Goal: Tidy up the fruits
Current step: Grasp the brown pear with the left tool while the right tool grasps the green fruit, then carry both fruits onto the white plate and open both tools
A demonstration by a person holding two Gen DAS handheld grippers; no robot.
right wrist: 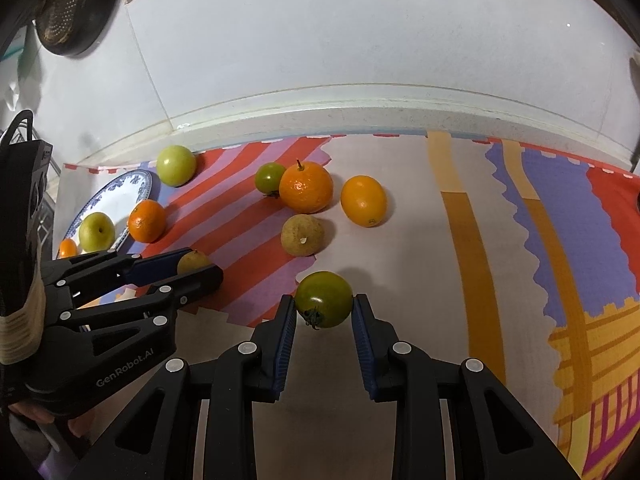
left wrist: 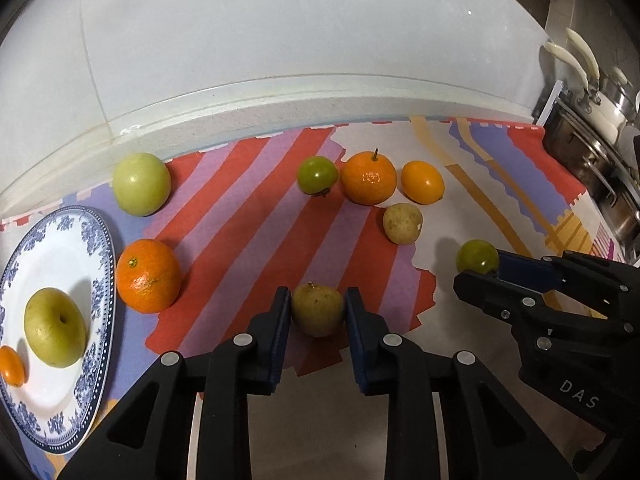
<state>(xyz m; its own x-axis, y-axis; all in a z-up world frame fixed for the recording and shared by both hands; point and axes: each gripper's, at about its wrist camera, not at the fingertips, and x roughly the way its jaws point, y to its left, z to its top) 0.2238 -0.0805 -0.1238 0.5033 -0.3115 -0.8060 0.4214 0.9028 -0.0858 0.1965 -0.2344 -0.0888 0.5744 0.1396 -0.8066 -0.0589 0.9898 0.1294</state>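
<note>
My left gripper point(left wrist: 317, 306) is shut on a small yellow-green pear point(left wrist: 317, 309) resting on the patterned mat; it also shows in the right wrist view point(right wrist: 191, 261). My right gripper point(right wrist: 324, 308) is shut on a green tomato point(right wrist: 325, 299), which also shows in the left wrist view point(left wrist: 477, 256). A blue-and-white plate point(left wrist: 90, 248) at the left holds a yellow-green apple point(left wrist: 55, 333) and a small orange fruit point(left wrist: 11, 366).
On the mat lie a green apple point(left wrist: 141, 183), an orange point(left wrist: 148, 275), a green tomato point(left wrist: 317, 174), a stemmed orange point(left wrist: 368, 178), a yellow-orange citrus point(left wrist: 422, 182) and a tan fruit point(left wrist: 402, 223). A white wall ledge point(left wrist: 280, 100) runs behind. Metal pots point(left wrist: 592, 140) stand at the right.
</note>
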